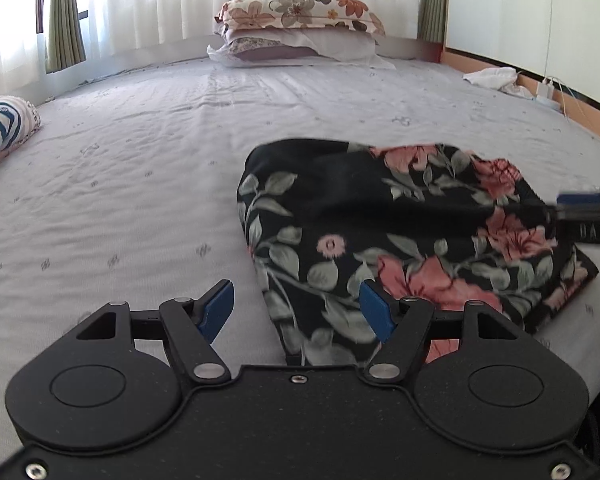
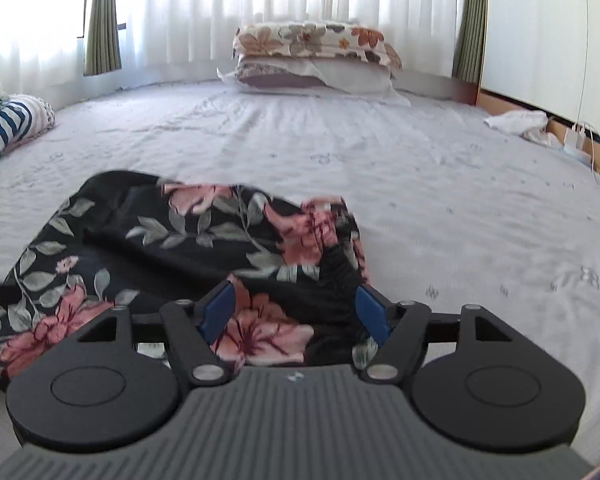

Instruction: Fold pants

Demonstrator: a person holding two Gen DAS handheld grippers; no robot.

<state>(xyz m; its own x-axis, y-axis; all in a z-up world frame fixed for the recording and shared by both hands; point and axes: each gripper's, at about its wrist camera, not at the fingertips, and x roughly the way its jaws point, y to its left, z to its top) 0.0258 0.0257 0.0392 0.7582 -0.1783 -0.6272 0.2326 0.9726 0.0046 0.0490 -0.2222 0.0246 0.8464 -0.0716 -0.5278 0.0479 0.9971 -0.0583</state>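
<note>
The pants [image 1: 400,232] are black with pink flowers and grey-green leaves, folded into a thick bundle on the bed. In the left wrist view they lie ahead and to the right. My left gripper [image 1: 296,304] is open, its blue pads apart over the bundle's near left corner, holding nothing. In the right wrist view the pants [image 2: 204,248] lie ahead and left. My right gripper [image 2: 294,306] is open just above the bundle's near right part, empty. The right gripper's tip also shows at the far right of the left wrist view [image 1: 588,208].
The bed sheet [image 1: 140,184] is pale lilac and wide. Stacked pillows [image 1: 296,28] sit at the head by white curtains. A striped garment [image 1: 0,132] lies at the left edge. White cloth [image 1: 492,78] and a charger cable lie by the right wall.
</note>
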